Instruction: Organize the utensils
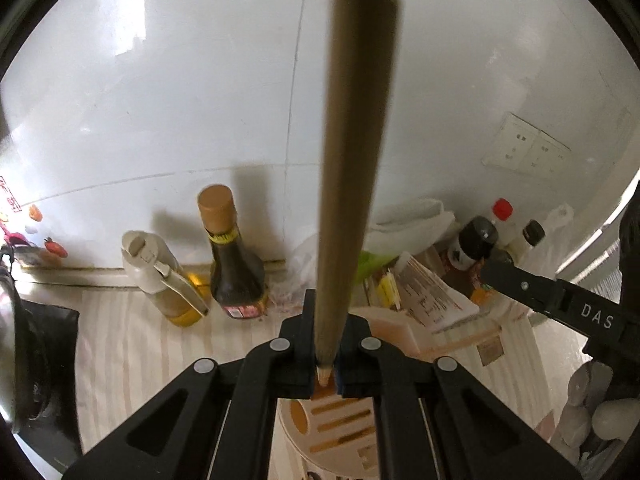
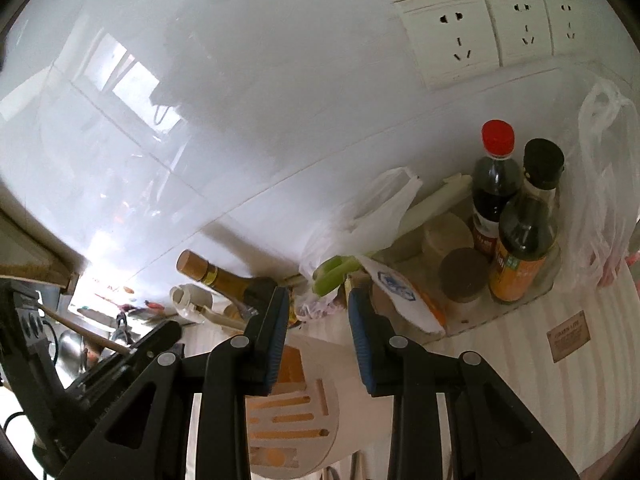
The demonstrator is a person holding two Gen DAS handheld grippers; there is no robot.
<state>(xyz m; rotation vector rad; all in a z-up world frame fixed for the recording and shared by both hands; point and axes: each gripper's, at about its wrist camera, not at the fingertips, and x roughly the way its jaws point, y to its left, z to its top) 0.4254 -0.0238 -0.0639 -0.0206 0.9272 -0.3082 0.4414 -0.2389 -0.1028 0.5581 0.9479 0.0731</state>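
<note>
My left gripper (image 1: 325,364) is shut on the thin end of a long wooden utensil handle (image 1: 356,160), which rises toward the camera and widens at its far end. Just below the grip stands a round wooden utensil block (image 1: 340,420) with several slots in its top. My right gripper (image 2: 318,320) hangs open over the same slotted block (image 2: 288,412), with nothing between its blue pads (image 2: 276,332). In the right wrist view the left gripper (image 2: 132,352) shows at the lower left with the wooden handle (image 2: 80,330) slanting up and left. What lies at the handle's lower end is hidden.
A white tiled wall stands close behind. A tan-capped dark bottle (image 1: 232,272) and an oil bottle (image 1: 160,276) stand by it. More bottles (image 2: 520,220), jars, plastic bags (image 2: 380,208) and packets crowd the right corner under wall sockets (image 2: 452,32). The countertop (image 2: 500,360) is pale and striped.
</note>
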